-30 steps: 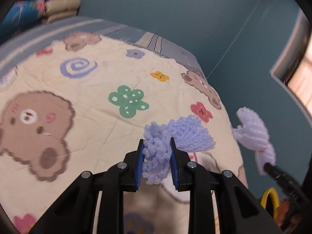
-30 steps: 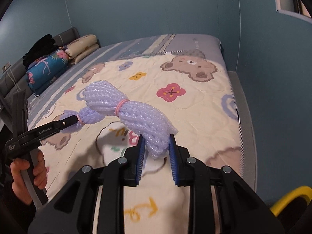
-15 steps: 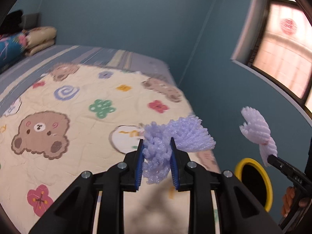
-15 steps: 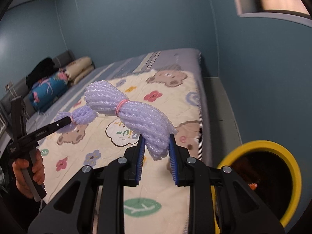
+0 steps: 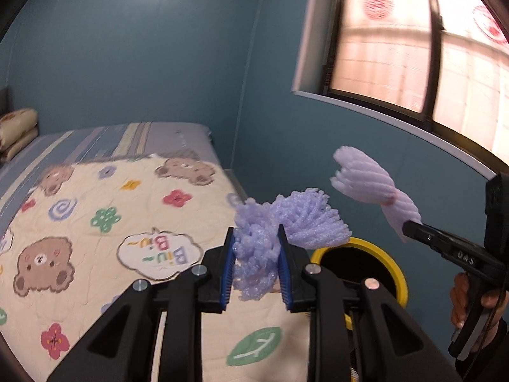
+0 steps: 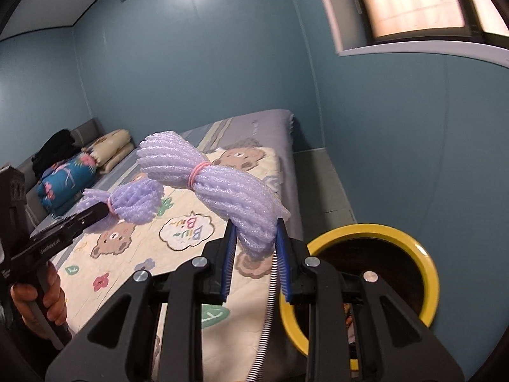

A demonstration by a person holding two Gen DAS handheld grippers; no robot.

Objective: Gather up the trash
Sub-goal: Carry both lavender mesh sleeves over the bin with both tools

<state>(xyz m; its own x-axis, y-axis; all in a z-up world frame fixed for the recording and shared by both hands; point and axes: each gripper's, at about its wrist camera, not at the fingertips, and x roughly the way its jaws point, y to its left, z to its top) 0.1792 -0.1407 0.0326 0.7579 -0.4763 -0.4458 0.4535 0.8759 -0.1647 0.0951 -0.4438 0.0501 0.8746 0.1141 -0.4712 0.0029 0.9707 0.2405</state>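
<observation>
Carrying one bundle of purple foam netting apiece, the left hand-held gripper [image 5: 256, 262] and right hand-held gripper [image 6: 254, 256] pinch their foam bundles [image 5: 286, 222] [image 6: 222, 184] above the bed's [image 5: 95, 222] edge, presumably to drop into the yellow-rimmed bin [image 6: 423, 261] alongside

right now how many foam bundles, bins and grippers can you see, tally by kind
purple foam net bundles: 2, one in the left gripper, one in the right gripper
yellow-rimmed bins: 1
grippers: 2
total: 5
</observation>
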